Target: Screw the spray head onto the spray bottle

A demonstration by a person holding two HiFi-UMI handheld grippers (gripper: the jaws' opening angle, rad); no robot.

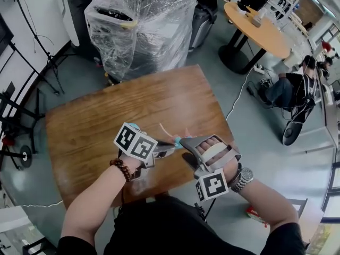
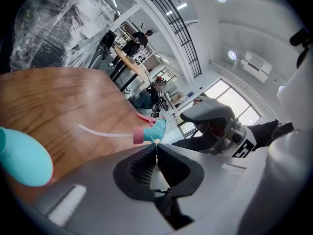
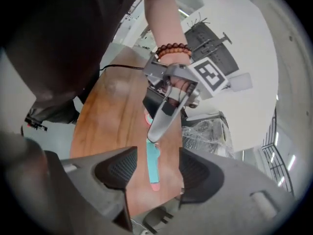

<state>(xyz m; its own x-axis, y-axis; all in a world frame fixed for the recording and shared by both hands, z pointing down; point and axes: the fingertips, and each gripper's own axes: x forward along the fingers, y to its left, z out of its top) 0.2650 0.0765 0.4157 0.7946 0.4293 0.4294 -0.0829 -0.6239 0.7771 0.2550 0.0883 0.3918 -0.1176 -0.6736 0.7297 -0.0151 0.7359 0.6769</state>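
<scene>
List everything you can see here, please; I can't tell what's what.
table: one, brown wood, beneath both grippers
spray head: one, teal with pink collar and clear tube, held above the table
teal rounded thing: one, perhaps the bottle, near the spray head
wrapped machine: one, dark under clear plastic, beyond the table
round table: one, light wood, far right
seated person: one, dark top, far right
left gripper: one, grey, jaws shut on the spray head
right gripper: one, grey, jaws apart, gripping nothing
bead bracelet: one, brown, left wrist
watch: one, silver, right wrist
</scene>
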